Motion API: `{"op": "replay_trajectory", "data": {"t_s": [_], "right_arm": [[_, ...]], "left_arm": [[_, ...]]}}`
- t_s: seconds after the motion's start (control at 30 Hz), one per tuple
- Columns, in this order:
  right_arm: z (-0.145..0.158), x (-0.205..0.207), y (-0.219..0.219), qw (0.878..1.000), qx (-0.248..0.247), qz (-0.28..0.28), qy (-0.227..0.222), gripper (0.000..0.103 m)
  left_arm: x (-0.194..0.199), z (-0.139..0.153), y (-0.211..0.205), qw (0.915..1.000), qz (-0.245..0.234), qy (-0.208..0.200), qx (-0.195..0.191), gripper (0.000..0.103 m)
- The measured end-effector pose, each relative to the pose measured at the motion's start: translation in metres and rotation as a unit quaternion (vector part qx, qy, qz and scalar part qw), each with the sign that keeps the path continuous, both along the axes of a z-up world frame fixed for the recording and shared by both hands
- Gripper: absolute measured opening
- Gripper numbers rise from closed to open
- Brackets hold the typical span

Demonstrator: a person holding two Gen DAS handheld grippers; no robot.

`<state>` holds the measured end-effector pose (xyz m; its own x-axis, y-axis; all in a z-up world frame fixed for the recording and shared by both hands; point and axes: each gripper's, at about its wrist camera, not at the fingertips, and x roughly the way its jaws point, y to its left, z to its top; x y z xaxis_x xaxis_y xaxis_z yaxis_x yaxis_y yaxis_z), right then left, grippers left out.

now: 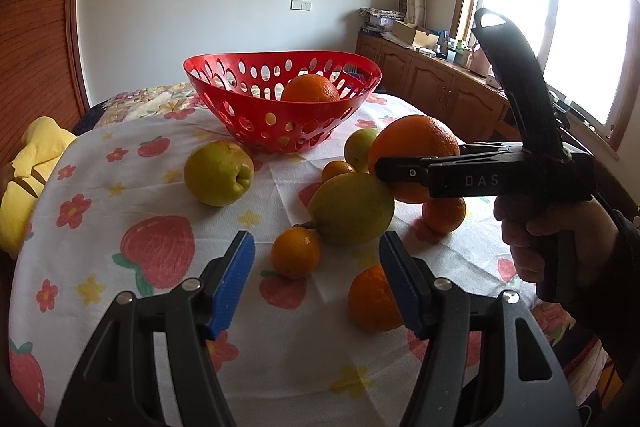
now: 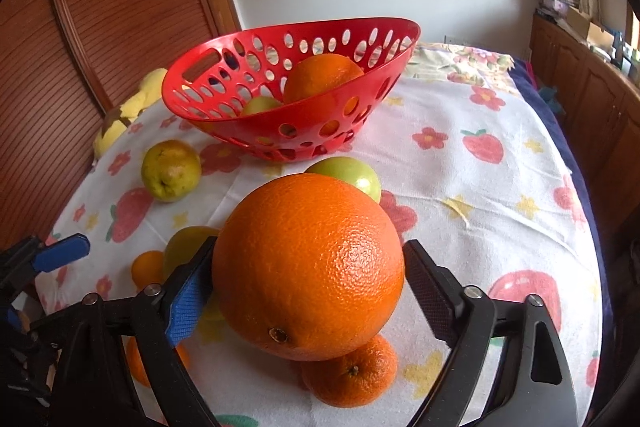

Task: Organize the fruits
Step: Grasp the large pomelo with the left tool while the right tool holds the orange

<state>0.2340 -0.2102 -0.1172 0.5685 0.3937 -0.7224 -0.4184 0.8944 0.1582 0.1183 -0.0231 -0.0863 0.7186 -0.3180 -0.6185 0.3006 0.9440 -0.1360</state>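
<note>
Gripping the large orange [image 2: 308,267] between its two fingers, the right gripper [image 2: 308,291] held the fruit lifted above the tablecloth [image 2: 460,187], its pads pressed against both sides of the peel. Directly under that fruit a small mandarin [image 2: 352,375] lay on the cloth, and a green apple [image 2: 352,175] sat just behind it toward the basket. The left gripper [image 1: 316,279] hovered with its jaws apart and nothing between the blue pads, above the near edge of the table. Just beyond it lay a small orange [image 1: 296,253], touching a yellow-green lemon [image 1: 352,209], and a second orange [image 1: 372,299] lay beside the right-hand pad. A yellow-green pear [image 1: 218,173] rested alone toward the left edge, well apart from the cluster. The red perforated basket [image 1: 224,99] stood near the far edge of the table, with an orange in the basket [image 1: 311,89] and a greenish fruit [image 2: 260,105] beside it. A yellow plush toy [image 1: 28,179] lay off the left edge.
</note>
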Motion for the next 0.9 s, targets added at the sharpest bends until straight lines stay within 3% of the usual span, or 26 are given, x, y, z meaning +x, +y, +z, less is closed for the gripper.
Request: {"op": "replay_trajectory", "data": {"t_s": [0.4,0.9], "right_arm": [[0.001,-0.007,0.0,1.0,0.002,0.006,-0.024,0.083],[0.036,-0.034,-0.034,0.997,0.013,-0.007,-0.08,0.083]], "left_arm": [[0.02,-0.006,-0.026,0.9996,-0.022,0.013,0.01,0.065],[0.041,-0.016,-0.05,0.9981,-0.038,0.034,0.033,0.065]]}}
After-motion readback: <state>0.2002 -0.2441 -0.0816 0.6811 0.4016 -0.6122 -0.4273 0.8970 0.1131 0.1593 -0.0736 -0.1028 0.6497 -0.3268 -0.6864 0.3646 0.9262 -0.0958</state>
